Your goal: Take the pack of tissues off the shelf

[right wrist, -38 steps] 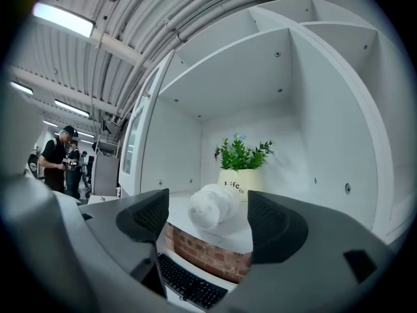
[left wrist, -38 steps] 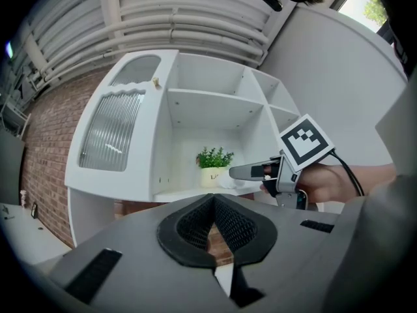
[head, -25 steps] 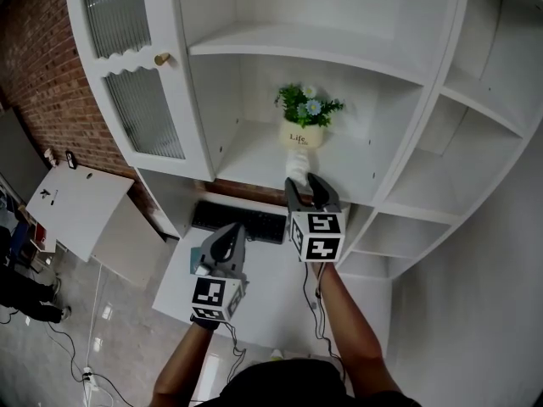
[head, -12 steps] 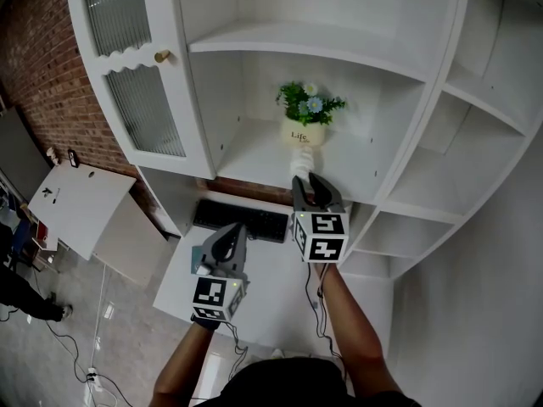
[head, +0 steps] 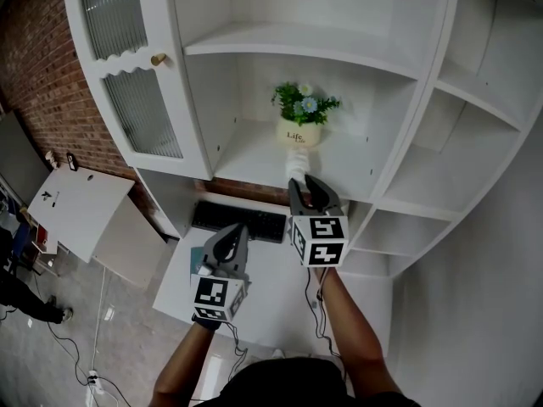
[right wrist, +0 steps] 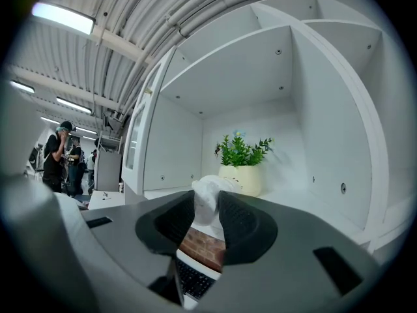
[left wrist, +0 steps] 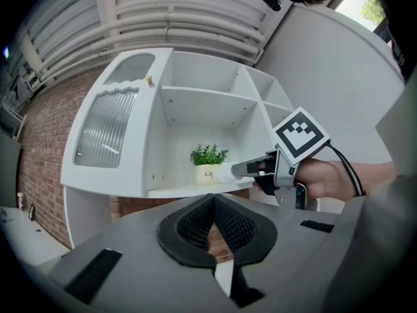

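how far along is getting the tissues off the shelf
Done: the reach and the grip. The right gripper is shut, with its pads pressing on the tissues. In hand: the tissues, held over the shelf, just in front of the pot. Left: drawing them clear of the shelf. The left gripper hangs shut and empty lower down.

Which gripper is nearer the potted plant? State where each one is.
Right. The right gripper, shut on the pack of tissues, is at the shelf edge just in front of the potted plant. The left gripper hangs lower, below the shelf over the desk.
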